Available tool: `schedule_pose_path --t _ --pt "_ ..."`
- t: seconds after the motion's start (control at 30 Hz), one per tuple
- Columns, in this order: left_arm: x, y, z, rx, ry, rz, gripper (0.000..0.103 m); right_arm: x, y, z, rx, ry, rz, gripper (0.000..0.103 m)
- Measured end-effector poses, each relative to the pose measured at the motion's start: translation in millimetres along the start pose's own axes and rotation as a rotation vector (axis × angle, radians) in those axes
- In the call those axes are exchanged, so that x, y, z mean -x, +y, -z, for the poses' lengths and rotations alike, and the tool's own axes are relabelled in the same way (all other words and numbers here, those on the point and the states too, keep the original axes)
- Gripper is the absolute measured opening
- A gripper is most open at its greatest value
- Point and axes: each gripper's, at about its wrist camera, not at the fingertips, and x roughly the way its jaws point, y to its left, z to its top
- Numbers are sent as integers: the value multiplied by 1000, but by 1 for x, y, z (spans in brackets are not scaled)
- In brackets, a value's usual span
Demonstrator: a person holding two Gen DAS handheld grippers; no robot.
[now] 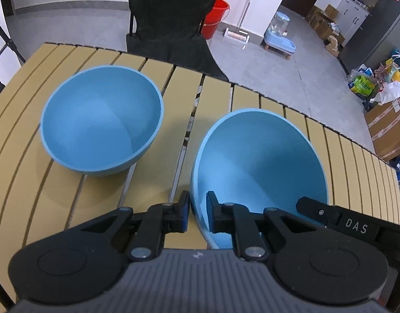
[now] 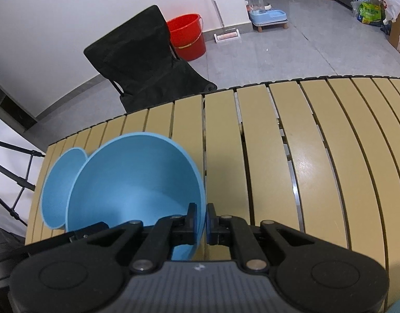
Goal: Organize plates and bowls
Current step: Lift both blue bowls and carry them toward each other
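Two light blue bowls are on or over the slatted tan table. The far bowl stands upright on the slats at the left. The near bowl is tilted, and both grippers hold it. My left gripper is shut on its left rim, one pad inside and one outside. A finger of the right gripper reaches the opposite rim. In the right wrist view my right gripper is shut on the right rim of that bowl. The other bowl shows partly behind it.
A black folding chair stands at the table's far edge, with a red bucket behind it. A blue pet feeder and cardboard boxes sit on the floor to the right. Bare slats stretch right of the held bowl.
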Motion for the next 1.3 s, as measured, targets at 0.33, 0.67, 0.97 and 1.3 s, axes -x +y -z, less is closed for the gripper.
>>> schedule_pose_path --t 0.33,0.67,0.97,1.3 --pt "42 -4 20 -19 -33 1 14 39 7 20 7 -37 -7 6" --pt "80 -10 45 -34 -65 13 14 81 8 47 10 -75 -8 6" --pt "105 -21 70 -47 -83 30 14 116 -3 73 6 -101 -1 6" --pt "123 -43 98 -93 -94 43 14 150 -26 101 -9 -135 11 6"
